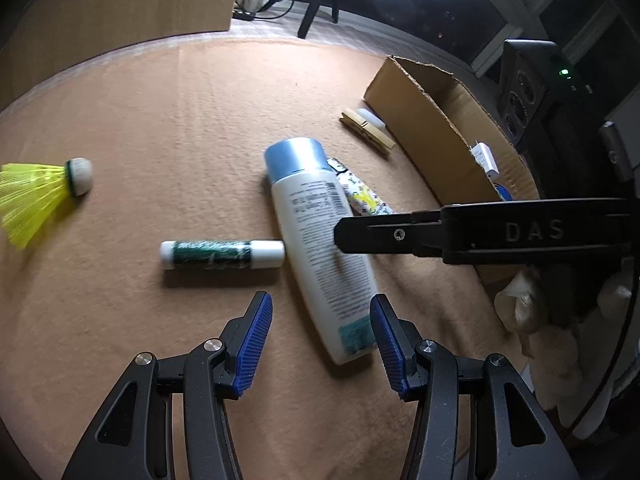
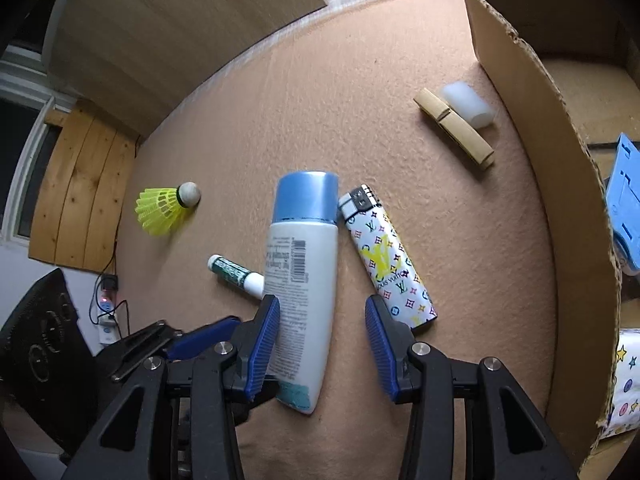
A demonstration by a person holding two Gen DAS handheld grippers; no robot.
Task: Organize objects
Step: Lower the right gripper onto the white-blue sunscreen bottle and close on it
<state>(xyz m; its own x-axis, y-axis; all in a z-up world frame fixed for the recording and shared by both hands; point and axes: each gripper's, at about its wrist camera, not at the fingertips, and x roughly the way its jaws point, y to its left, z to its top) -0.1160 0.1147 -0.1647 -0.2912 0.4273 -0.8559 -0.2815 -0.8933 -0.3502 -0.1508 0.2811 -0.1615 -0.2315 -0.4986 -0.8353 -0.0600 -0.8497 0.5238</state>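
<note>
A white bottle with a blue cap lies on the tan mat, its base end toward me. My right gripper is open astride that base; the left pad sits against the bottle's edge and a gap remains at the right pad. In the left wrist view the same bottle reaches between the pads of my open left gripper, close to the right pad. The right gripper crosses over the bottle from the right. A green tube with white ends touches the bottle's left side. A patterned lighter lies on its right.
A yellow shuttlecock lies far left on the mat. A wooden clothespin and a white cap lie beside the cardboard box at the right, which holds a blue item. A wooden panel stands behind the mat.
</note>
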